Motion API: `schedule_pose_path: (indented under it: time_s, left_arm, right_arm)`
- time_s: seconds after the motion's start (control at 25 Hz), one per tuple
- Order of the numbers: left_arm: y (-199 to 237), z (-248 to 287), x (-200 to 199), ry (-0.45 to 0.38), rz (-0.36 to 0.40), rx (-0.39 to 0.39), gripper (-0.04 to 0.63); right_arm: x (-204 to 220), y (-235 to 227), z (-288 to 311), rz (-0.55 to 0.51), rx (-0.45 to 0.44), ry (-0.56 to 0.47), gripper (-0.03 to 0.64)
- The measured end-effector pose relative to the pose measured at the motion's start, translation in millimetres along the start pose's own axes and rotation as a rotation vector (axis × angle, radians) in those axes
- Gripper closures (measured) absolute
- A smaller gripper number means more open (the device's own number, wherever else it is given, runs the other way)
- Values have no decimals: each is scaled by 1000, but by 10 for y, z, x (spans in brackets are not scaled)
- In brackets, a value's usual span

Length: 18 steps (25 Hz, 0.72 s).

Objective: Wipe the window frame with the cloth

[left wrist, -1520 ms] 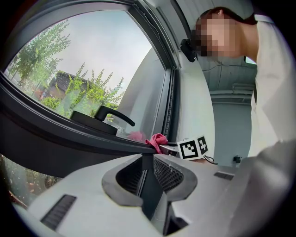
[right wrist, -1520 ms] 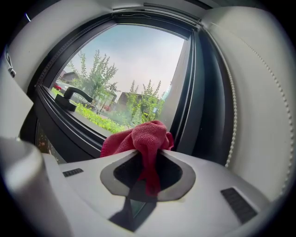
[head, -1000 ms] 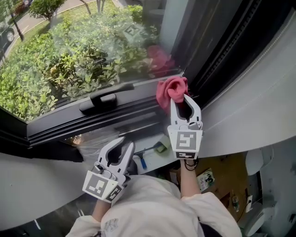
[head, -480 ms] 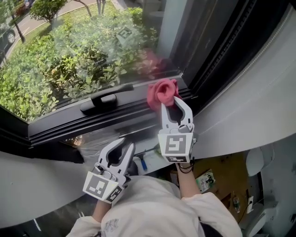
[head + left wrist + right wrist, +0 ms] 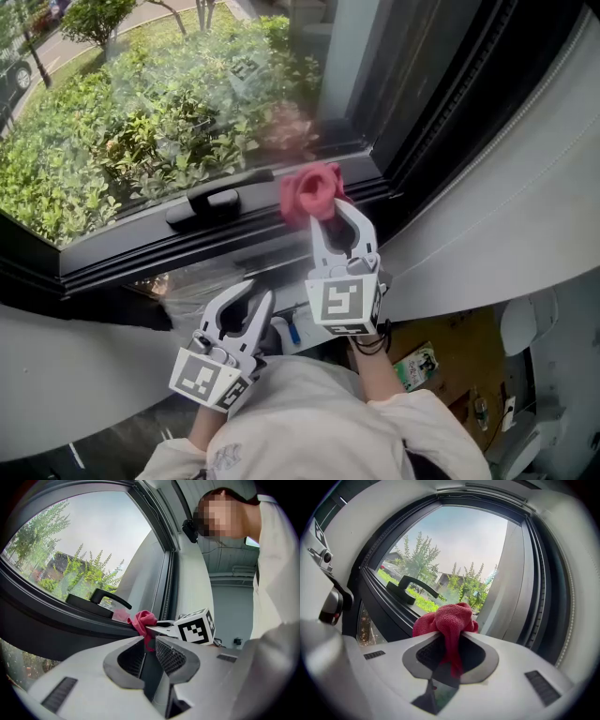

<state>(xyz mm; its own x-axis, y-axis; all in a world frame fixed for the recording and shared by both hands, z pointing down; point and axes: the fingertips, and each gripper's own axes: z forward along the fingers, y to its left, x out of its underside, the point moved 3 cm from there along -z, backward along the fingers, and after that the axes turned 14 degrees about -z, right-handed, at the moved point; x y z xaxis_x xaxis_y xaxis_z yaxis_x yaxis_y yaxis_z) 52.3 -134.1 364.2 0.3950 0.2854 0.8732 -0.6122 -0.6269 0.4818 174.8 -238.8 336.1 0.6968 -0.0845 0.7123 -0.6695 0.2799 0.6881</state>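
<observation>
The right tool [image 5: 326,212] is clenched on the red cloth [image 5: 307,192]. The cloth presses against the lower rail of the window frame [image 5: 131,246], just right of the black handle [image 5: 208,204] and near the frame's right corner. The rail runs on leftward past the handle. The left tool [image 5: 257,292] hangs below the frame, well apart from the cloth, jaws together on nothing.

Black window handle [image 5: 214,203] just left of the cloth [image 5: 309,192], apparently bare frame [image 5: 112,246] beyond.
</observation>
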Motion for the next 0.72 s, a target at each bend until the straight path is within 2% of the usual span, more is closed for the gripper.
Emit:
schedule_pose_path:
  time_s: [0.32, 0.72]
  left_arm:
    - [64, -82, -18, -11, -4, -11, 511]
    - [134, -189, -50, -27, -10, -25, 511]
  right_arm:
    - [-227, 245, 8, -30, -50, -36, 538]
    - [-379, 400, 16, -42, -69, -56, 538]
